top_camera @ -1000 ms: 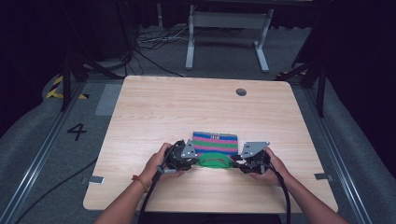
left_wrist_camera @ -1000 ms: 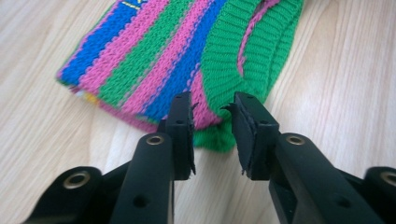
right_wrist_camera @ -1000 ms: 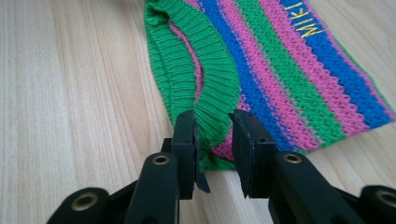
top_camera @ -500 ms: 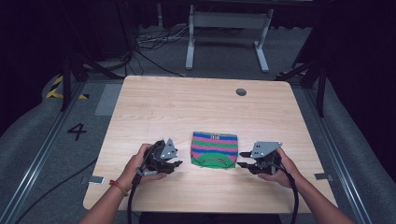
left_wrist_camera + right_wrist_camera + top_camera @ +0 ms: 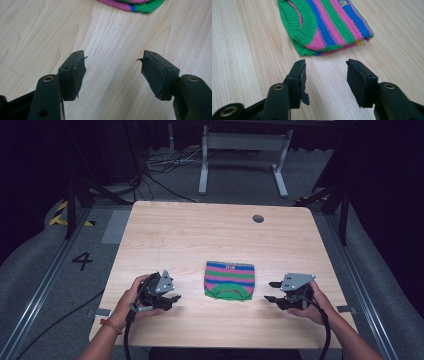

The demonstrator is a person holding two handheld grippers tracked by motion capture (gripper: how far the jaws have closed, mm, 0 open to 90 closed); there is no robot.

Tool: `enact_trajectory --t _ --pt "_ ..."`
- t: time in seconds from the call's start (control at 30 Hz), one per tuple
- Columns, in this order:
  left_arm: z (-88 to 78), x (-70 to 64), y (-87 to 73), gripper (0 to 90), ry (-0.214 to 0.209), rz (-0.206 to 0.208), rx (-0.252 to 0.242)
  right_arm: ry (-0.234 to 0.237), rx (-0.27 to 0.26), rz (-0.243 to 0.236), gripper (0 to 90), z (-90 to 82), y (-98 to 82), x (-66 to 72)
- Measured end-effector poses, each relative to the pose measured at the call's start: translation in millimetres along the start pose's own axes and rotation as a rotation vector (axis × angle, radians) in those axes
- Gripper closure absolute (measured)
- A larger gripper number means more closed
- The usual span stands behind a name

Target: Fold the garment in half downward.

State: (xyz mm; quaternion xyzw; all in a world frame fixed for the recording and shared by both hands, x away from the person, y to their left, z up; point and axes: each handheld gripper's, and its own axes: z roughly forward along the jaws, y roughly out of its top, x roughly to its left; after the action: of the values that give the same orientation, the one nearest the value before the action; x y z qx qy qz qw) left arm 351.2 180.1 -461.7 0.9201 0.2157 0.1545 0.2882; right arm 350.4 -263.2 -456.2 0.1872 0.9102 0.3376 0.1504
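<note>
A folded knitted garment (image 5: pixel 229 280) with green, pink and blue stripes lies flat on the wooden table (image 5: pixel 200 235), near the front middle. Its green ribbed collar faces the person. My left gripper (image 5: pixel 172 299) rests low over the table to the garment's left, open, nothing between its jaws. My right gripper (image 5: pixel 272 291) sits to the garment's right, open too and apart from the cloth. The right gripper view has the garment (image 5: pixel 329 25) just ahead of the open gripper (image 5: pixel 325 72). A corner of the garment (image 5: pixel 135 5) shows in the left gripper view beyond the open gripper (image 5: pixel 112 65).
A round cable hole (image 5: pixel 258 218) sits near the table's far right edge. Behind the table stand a white metal frame (image 5: pixel 240 150) and loose cables (image 5: pixel 160 170) on the grey floor. A painted number marks the floor (image 5: pixel 82 261) at the left.
Both grippers have let go of the garment's near edge and drawn outward, left one leftward, right one rightward. The garment lies folded and still.
</note>
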Motion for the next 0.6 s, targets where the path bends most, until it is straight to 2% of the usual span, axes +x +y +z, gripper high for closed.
enact_trajectory --t 0.17,0.33,0.4,0.6 --pt "-3.2 2.8 -10.8 30.5 0.002 -0.024 0.005 -0.027 0.021 0.022 42.2 -4.8 -12.5 -2.5" --pt "-8.1 4.2 -24.4 25.4 -0.01 -0.064 -0.002 -0.068 0.028 0.072 34.0 -14.1 -32.4 -5.4" --pt "-10.8 4.5 -30.7 24.8 -0.01 -0.071 0.0 -0.069 0.028 0.079 33.9 -15.4 -35.1 -5.9" --pt "-17.2 5.7 -48.3 22.2 -0.013 -0.118 0.0 -0.102 0.032 0.132 29.2 -25.3 -58.0 -9.1"
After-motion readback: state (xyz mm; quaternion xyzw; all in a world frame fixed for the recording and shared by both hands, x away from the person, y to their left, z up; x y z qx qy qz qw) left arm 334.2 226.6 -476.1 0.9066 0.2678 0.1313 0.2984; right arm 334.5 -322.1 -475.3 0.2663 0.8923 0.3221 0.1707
